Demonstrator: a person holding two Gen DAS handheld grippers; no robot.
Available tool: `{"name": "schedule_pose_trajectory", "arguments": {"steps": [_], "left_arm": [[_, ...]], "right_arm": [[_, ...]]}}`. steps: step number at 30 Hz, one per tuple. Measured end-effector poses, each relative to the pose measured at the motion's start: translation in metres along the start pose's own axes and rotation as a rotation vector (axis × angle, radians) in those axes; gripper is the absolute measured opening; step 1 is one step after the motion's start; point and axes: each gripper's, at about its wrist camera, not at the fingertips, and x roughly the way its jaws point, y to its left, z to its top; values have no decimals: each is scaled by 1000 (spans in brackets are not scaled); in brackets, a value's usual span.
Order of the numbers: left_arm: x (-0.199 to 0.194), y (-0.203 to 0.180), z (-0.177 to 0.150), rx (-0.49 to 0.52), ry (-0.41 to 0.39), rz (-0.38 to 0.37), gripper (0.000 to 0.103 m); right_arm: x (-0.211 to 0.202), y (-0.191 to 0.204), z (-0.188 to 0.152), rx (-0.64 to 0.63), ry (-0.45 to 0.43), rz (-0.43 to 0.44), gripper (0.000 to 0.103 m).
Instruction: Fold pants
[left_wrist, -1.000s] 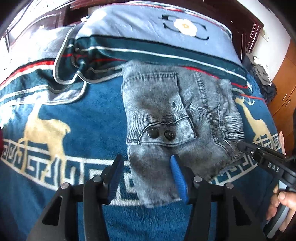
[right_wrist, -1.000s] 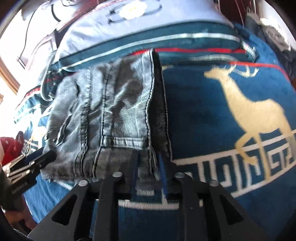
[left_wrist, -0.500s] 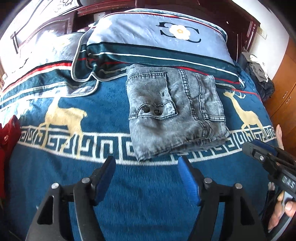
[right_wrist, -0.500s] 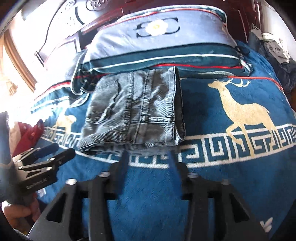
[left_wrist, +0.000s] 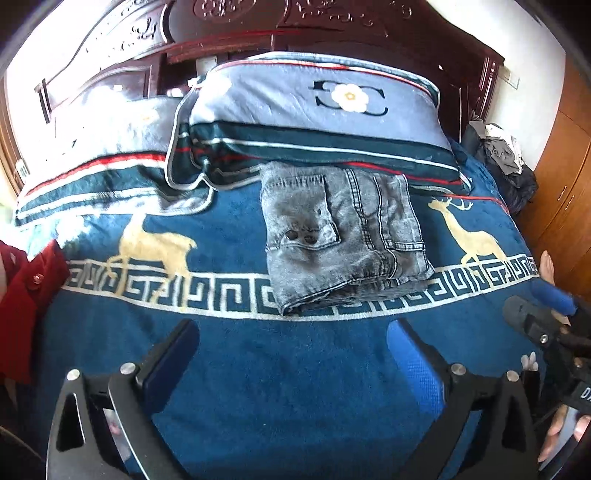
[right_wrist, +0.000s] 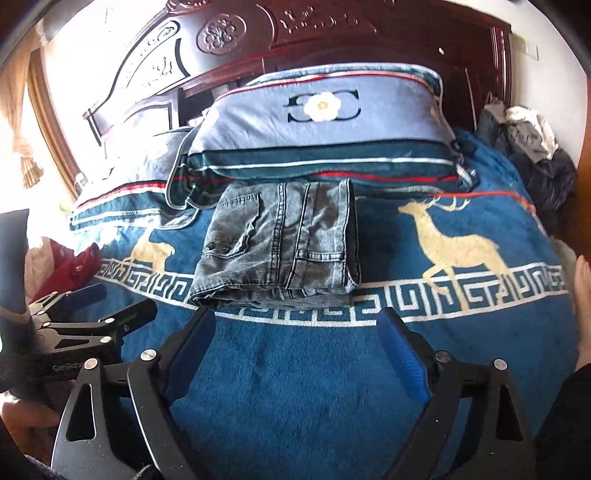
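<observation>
Pants: the pants (left_wrist: 343, 236) lie folded in a compact stack on the blanket (left_wrist: 288, 369), far edge against the pillow (left_wrist: 314, 122).
Risk: I judge the loose layered near edge could slump open if either tool snags it.
Left tongs: my left tongs (left_wrist: 291, 350) are spread wide, holding nothing, clear of the pants' near edge.
Right tongs: my right tongs (right_wrist: 297, 338) likewise gape wide, empty, just short of that edge.

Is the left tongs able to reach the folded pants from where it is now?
Probably yes. The left tongs is open and empty, and only bare blanket lies between it and the folded pants.
</observation>
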Motion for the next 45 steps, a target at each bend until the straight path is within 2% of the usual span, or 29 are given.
{"name": "schedule_pose_trajectory", "arguments": {"steps": [10,15,22,27,33,45], "left_arm": [[-40,0,-3,-9,-101,84,103],[-53,-5,-5,-3,-127,86,103],[-64,-15,-10,11,-135,88,103],[-67,-20,-13,19,-135,101,103],[-70,-22,-15,-1,-132,82,103],[-67,-26,-19,-2,-122,87,103]], "right_arm": [[-35,4,0,8,-48,-10,96],[-44,4,-6,17,-43,1,97],[-60,7,-9,15,-49,5,97],[-68,8,-8,32,-18,22,97],[-75,9,-11,40,-10,23,97],[-81,13,-9,34,-39,-7,97]]}}
